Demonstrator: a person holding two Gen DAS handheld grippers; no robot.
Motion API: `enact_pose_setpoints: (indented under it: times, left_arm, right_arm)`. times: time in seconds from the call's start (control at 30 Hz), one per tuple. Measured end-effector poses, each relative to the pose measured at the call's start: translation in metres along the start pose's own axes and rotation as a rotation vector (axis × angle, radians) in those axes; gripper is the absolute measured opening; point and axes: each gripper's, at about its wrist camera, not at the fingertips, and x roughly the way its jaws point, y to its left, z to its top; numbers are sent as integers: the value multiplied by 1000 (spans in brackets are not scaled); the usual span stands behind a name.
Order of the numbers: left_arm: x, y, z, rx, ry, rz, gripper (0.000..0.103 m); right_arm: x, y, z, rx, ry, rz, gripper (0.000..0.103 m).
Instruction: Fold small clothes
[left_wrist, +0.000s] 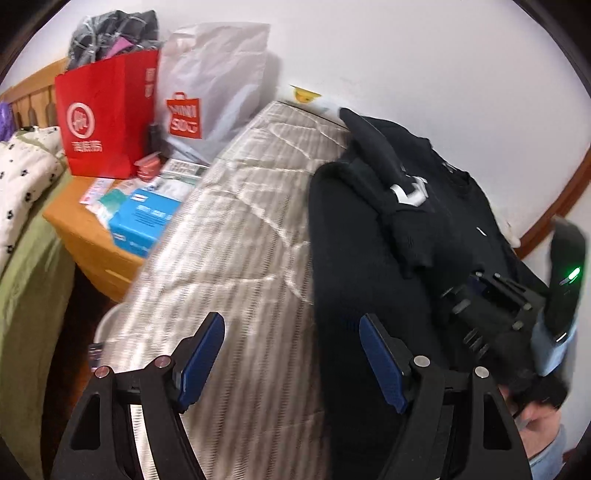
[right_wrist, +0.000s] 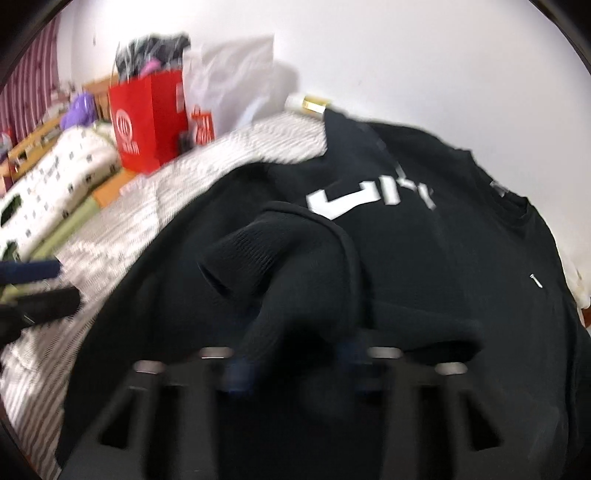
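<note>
At far left a green blanket (left_wrist: 33, 280) hangs beside the orange wooden counter (left_wrist: 79, 232), crowded with a red paper bag (left_wrist: 107, 114) and a blue box (left_wrist: 142, 221). The striped mattress (left_wrist: 236, 229) lies bare up to the black sweatshirt with white letters (right_wrist: 424, 258), spread against the white wall (left_wrist: 424, 55). The left gripper (left_wrist: 291, 354) hovers at the sweatshirt's left edge, jaws apart and empty. The right gripper (right_wrist: 291, 363) has its jaws clamped on a bunched sleeve.

open striped mattress (left_wrist: 240, 221) left of black sweater (left_wrist: 369, 258), bags (left_wrist: 107, 114) beyond
</note>
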Motion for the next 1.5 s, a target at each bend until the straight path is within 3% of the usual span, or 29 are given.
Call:
enact_pose_setpoints:
  times: [0.1,0.3,0.43,0.6,0.73,1.03,1.17,1.33,1.5]
  left_arm:
    - [11,-11,-3,10,26,-23,74]
    - [22,-35,-13,92,45,38,73]
    - [24,-41,-13,109,52,64,74]
    - [24,-42,-13,102,58,72,73]
    - [23,-45,-14,111,69,82,74]
    - [5,-47,-38,154,77,79,72]
    - [-5,-49,-55,180,79,56,71]
    - [-10,-56,-70,221,47,99,60]
    - [-10,-62,-75,226,30,105,44]
  right_arm:
    - [-31,-41,6,102,-85,25,8]
    - [-95,-155,7,295,-223,-154,8]
    - [-103,-226,-11,428,-205,-228,8]
    - [-91,-275,-45,555,-141,-278,9]
    - [-75,-288,-64,606,-53,-243,31]
    - [-121,-266,-131,505,36,-342,63]
    - [-149,-255,-183,483,90,-393,68]
    - [-168,-249,-235,557,108,-319,70]
    - [-170,-241,-249,610,89,-242,70]
